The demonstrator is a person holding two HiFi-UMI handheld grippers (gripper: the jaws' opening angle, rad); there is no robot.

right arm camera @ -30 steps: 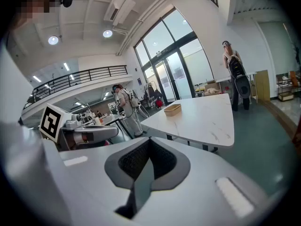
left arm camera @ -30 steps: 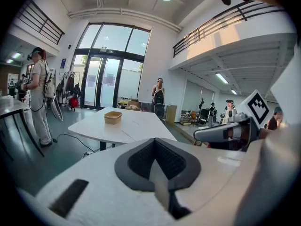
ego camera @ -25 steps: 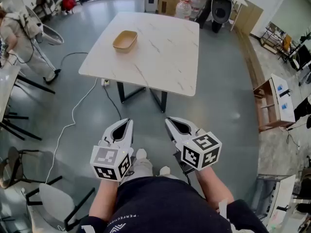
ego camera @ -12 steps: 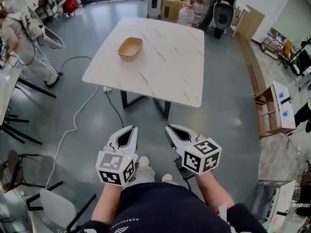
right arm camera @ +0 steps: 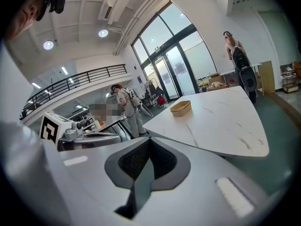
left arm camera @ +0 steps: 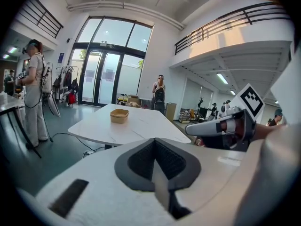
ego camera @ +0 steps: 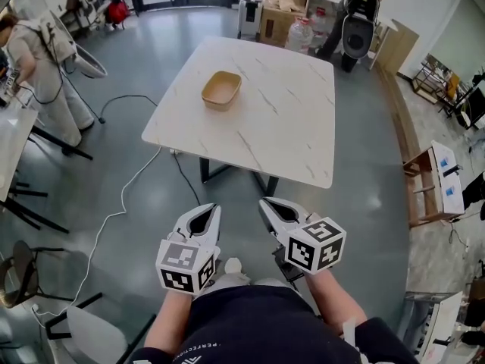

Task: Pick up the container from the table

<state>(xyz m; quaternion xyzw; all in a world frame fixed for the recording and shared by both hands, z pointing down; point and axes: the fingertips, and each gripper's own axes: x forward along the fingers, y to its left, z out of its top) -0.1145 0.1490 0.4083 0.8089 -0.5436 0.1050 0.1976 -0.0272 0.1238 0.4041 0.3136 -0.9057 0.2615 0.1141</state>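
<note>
Left gripper (ego camera: pixel 208 209) and right gripper (ego camera: pixel 265 203) sit pinched shut, empty, short of the table (ego camera: pixel 288 127) — best open one wide before the container (ego camera: pixel 221 89).

- Table (ego camera: pixel 288 120): a white, marble-look top with thin grey veins and rounded corners. It stands on dark legs (ego camera: pixel 231 167) on the grey floor (ego camera: pixel 114 150).
- Container (ego camera: pixel 221 89): tan, shallow and open-topped, with rounded corners. It sits upright on the table's left half, towards the far end and set in a little from the left edge.
</note>
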